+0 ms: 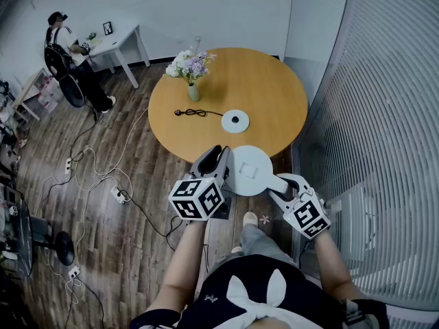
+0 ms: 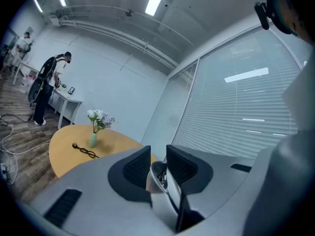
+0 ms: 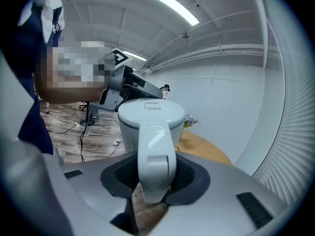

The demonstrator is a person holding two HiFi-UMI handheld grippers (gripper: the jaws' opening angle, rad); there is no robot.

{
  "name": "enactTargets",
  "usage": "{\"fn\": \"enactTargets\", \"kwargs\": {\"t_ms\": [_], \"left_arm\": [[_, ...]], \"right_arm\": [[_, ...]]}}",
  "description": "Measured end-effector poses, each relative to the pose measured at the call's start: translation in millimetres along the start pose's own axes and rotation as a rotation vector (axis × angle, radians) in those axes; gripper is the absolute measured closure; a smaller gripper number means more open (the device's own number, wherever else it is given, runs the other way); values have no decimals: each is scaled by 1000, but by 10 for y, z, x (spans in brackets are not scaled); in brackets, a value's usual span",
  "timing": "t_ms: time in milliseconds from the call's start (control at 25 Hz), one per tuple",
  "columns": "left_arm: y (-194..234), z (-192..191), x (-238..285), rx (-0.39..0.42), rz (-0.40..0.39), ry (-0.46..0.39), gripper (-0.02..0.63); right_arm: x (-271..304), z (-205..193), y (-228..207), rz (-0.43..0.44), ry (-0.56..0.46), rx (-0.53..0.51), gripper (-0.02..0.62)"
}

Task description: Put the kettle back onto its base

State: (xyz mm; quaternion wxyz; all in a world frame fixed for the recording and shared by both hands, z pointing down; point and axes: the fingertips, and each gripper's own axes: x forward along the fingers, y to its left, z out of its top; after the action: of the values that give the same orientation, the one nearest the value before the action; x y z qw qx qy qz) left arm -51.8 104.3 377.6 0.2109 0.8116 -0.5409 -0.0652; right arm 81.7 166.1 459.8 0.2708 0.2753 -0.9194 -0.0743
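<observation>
The white kettle (image 1: 250,170) hangs in the air just off the near edge of the round wooden table (image 1: 274,88), lid up. My right gripper (image 1: 287,184) is shut on its handle (image 3: 155,166); the kettle's body (image 3: 150,119) fills the right gripper view beyond the jaws. My left gripper (image 1: 218,162) is at the kettle's left side, its jaws closed on a thin shiny edge of the kettle (image 2: 158,181). The round white base (image 1: 235,120) lies on the table ahead of the kettle, with its black cord (image 1: 195,112) curled to its left.
A green vase of flowers (image 1: 192,70) stands at the table's far left. Window blinds (image 1: 384,115) run along the right. Cables and power strips (image 1: 118,195) cross the wooden floor on the left. A person (image 1: 68,53) stands by a white desk (image 1: 120,40) at the back left.
</observation>
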Motion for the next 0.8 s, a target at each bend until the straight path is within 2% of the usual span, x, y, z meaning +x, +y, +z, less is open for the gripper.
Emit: {"fn": "enactTargets", "kwargs": {"t_ms": [800], "left_arm": [[458, 237, 712, 10, 28, 17, 499]], "right_arm": [[629, 49, -615, 24, -4, 15, 449]]}}
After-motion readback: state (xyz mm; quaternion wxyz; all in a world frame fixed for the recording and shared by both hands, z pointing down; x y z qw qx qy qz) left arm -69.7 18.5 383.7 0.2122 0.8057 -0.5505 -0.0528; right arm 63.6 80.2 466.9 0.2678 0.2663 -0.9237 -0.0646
